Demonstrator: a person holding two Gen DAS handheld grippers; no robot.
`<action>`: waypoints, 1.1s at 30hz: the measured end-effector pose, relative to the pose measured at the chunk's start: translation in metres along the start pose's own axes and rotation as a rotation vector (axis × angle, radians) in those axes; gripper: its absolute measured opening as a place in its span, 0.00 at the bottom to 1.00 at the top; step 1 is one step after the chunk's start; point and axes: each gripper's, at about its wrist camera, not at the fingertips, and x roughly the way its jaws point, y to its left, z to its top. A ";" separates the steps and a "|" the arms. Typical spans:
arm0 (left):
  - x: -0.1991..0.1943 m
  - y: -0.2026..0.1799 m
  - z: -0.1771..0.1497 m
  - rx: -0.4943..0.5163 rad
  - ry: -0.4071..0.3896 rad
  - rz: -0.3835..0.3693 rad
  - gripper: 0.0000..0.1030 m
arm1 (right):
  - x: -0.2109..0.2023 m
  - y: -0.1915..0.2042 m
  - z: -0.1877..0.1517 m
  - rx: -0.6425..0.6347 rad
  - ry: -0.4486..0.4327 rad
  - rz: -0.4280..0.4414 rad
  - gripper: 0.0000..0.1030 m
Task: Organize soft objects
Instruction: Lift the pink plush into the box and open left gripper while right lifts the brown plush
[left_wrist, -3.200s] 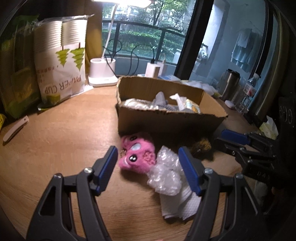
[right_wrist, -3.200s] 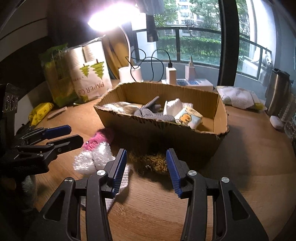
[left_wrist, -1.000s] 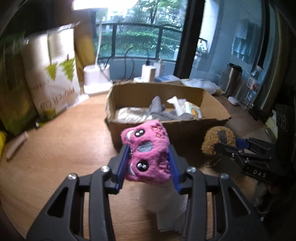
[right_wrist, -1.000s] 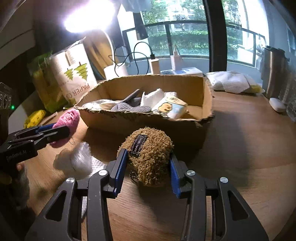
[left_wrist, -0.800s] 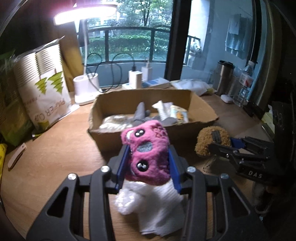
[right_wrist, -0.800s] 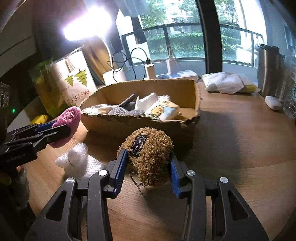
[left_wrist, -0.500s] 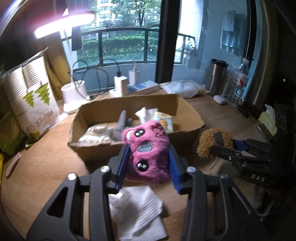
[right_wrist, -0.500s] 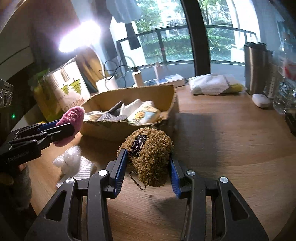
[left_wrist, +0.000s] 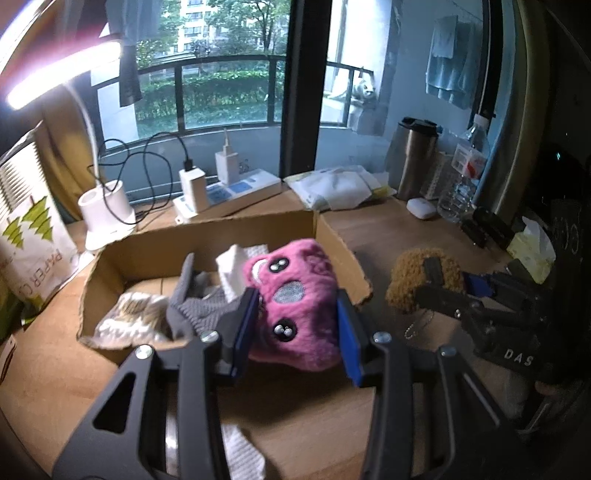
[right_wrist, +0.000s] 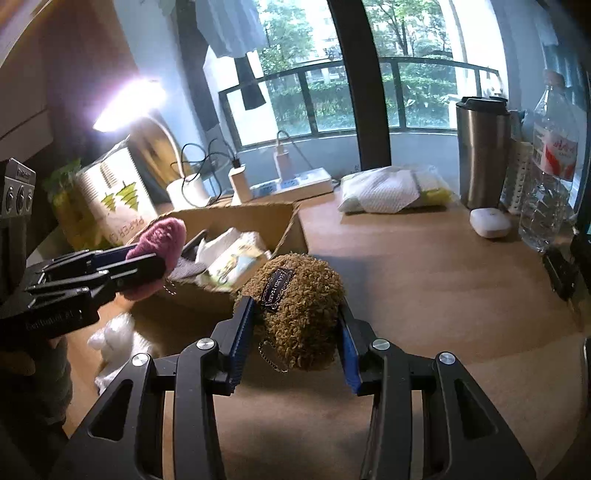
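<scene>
**Two plush toys held up by the box**

Wooden desk (left_wrist: 44, 373) fills the lower part of the left wrist view, with a window and balcony rail across the top and a lit lamp bar at the upper left. At frame centre we see the left hand-held gripper (left_wrist: 295, 325) clamped on the pink plush toy (left_wrist: 295, 299), its blue pads sunk into the fur on both sides. The toy hangs in front of the open cardboard box (left_wrist: 332, 240), which holds a grey sock (left_wrist: 192, 295) and other soft pieces. We judge the toy light and squashy; a hold across its middle, as now, should keep it from slipping. White tissue (left_wrist: 240, 454) lies on the desk at the bottom edge.

Desk (right_wrist: 424, 266) again in the right wrist view, with a steel tumbler (right_wrist: 482, 151) and water bottle (right_wrist: 550, 173) at the upper right. Here the right hand-held gripper (right_wrist: 295, 332) grips the brown curly plush (right_wrist: 295, 295) by its sides at frame centre, just right of the box's near corner. It looks as light and yielding as the pink one; its small chain dangles below and might snag on the box rim.
</scene>
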 end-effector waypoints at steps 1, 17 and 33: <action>0.002 -0.001 0.001 0.002 0.002 -0.001 0.41 | 0.002 -0.003 0.001 0.009 0.001 0.002 0.43; 0.073 -0.012 0.007 0.005 0.124 0.007 0.46 | 0.031 -0.035 -0.002 0.056 0.076 -0.002 0.43; 0.026 0.018 0.008 -0.080 0.027 0.020 0.82 | 0.010 -0.009 0.008 0.016 0.024 -0.044 0.43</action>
